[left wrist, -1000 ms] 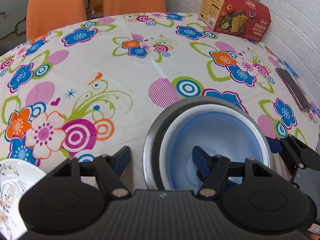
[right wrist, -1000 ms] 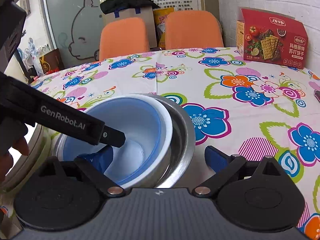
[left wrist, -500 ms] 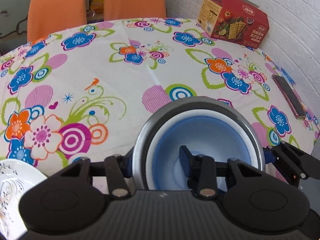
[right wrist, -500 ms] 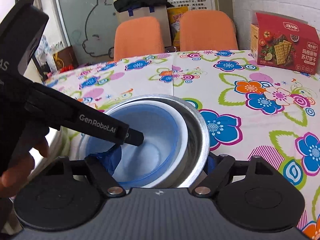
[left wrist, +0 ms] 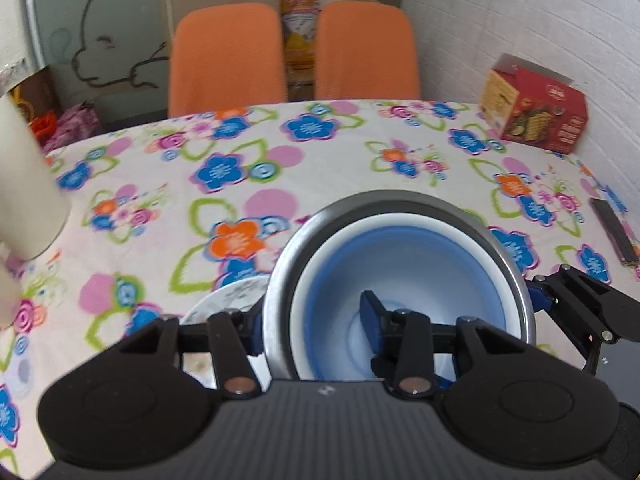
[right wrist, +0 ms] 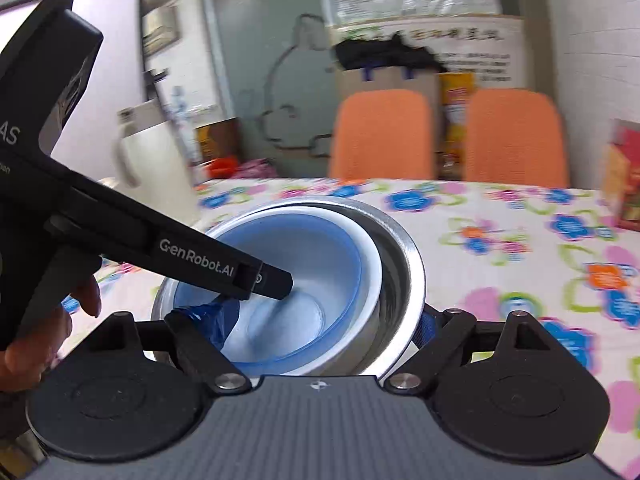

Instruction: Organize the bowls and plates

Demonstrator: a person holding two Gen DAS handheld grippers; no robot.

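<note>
Item: round stainless-steel bowl (left wrist: pixel 400 210) with a white-rimmed blue plastic bowl (left wrist: pixel 404 264) nested inside, carried above the floral-clothed surface (left wrist: pixel 240 168).
Grip: left hand-held gripper (left wrist: pixel 316 328) clamped across the near walls of both bowls, one finger inside, one outside; right hand-held gripper (right wrist: pixel 320 320) clamped likewise on the opposite side.
Handling: keep both clamps level and move together, so the stack stays nested; lower squarely onto the white patterned plate (left wrist: pixel 228 300) below-left, if that is the destination.
Change: a second ago the stack sat low and both grippers stood open; now closed, raised, plate nearer.
</note>
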